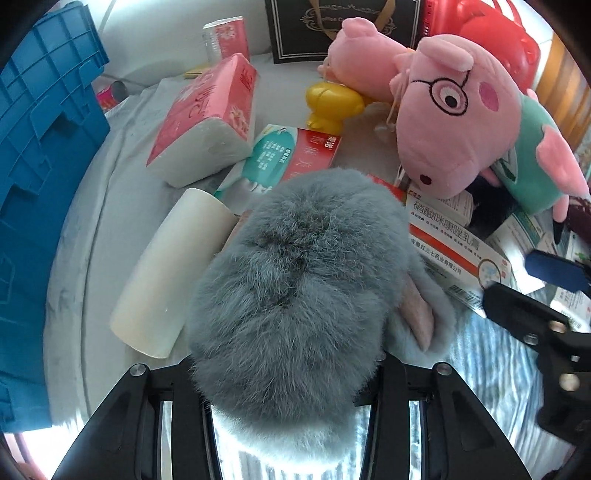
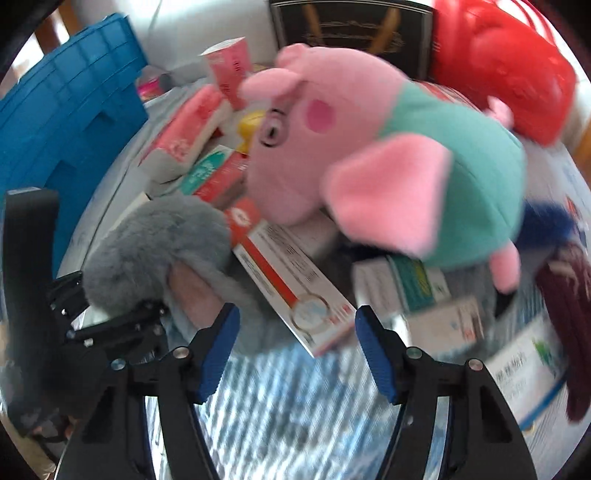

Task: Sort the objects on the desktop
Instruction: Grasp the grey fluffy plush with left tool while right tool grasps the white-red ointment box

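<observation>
Right now the fluffy grey plush rabbit toy (image 1: 295,280) sits clenched between the black fingers of the left gripper (image 1: 286,369), its fur spilling over both of them and one pink-lined ear (image 1: 419,317) flopping out to the right. It is at the near edge of the cluttered pile, over a pale cloth-covered tabletop (image 1: 122,147).

Just to its left lies a cream paper roll (image 1: 173,273), and beyond that a pink-wrapped pack of tissues (image 1: 207,122) and a teal and red carton (image 1: 273,158). To its right a long white box with a red stripe and printed characters (image 1: 454,251) leans against it.

Further right, the right gripper (image 2: 297,350) hangs with its blue-padded fingers (image 2: 376,354) spread apart and nothing between them, pointing at that same striped box (image 2: 291,273). Past it a pink plush pig in a teal shirt and stitched glasses (image 2: 354,162) lies over the heap, in front of a second pink pig (image 1: 365,55) and a small yellow plastic toy (image 1: 330,103). A blue plastic crate (image 1: 40,155) stands on the far left, a red plastic basket (image 2: 506,62) on the far right, a black gift bag (image 1: 343,26) between them.
</observation>
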{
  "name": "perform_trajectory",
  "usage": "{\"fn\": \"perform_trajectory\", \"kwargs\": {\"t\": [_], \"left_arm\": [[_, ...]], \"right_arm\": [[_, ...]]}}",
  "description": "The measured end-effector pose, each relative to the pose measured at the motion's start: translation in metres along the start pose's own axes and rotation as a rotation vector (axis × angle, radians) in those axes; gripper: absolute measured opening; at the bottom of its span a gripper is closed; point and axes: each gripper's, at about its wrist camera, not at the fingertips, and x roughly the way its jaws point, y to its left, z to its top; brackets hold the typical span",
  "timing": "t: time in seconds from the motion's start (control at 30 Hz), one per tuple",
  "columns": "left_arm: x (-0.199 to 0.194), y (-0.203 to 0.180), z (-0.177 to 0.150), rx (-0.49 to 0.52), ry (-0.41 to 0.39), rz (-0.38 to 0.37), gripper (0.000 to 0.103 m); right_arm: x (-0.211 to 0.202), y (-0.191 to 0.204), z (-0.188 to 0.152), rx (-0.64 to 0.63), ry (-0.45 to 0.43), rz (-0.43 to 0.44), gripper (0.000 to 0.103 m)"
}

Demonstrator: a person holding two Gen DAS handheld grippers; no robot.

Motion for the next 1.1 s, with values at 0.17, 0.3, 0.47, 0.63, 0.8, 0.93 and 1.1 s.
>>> {"fn": "perform_trajectory", "kwargs": {"t": [0.17, 0.3, 0.47, 0.63, 0.8, 0.93, 1.1], "left_arm": [[0.004, -0.002, 0.003, -0.004, 0.009, 0.007, 0.041], [0.010, -0.005, 0.006, 0.003, 0.011, 0.028, 0.044], [0.012, -0.010, 0.004, 0.026, -0.007, 0.064, 0.050], [0.013, -0.010, 0.004, 0.025, -0.018, 0.065, 0.051], [0.013, -0.008, 0.005, 0.016, -0.019, 0.019, 0.040], [0.010, -0.013, 0.003, 0.042, -0.019, 0.030, 0.033], [-0.014, -0.004, -0.008, 0.030, -0.050, 0.032, 0.031]], "right_arm": [[0.025, 0.006, 0.017, -0.055, 0.014, -0.031, 0.053], [0.042, 0.006, 0.021, -0.064, 0.056, 0.014, 0.053], [0.052, 0.007, 0.023, -0.046, 0.071, 0.005, 0.053], [0.053, 0.008, 0.022, -0.031, 0.065, -0.001, 0.053], [0.049, 0.010, 0.026, -0.021, 0.068, -0.010, 0.054], [0.049, 0.017, 0.023, -0.017, 0.086, -0.036, 0.051], [0.032, 0.020, 0.004, 0.000, 0.090, -0.032, 0.047]]}}
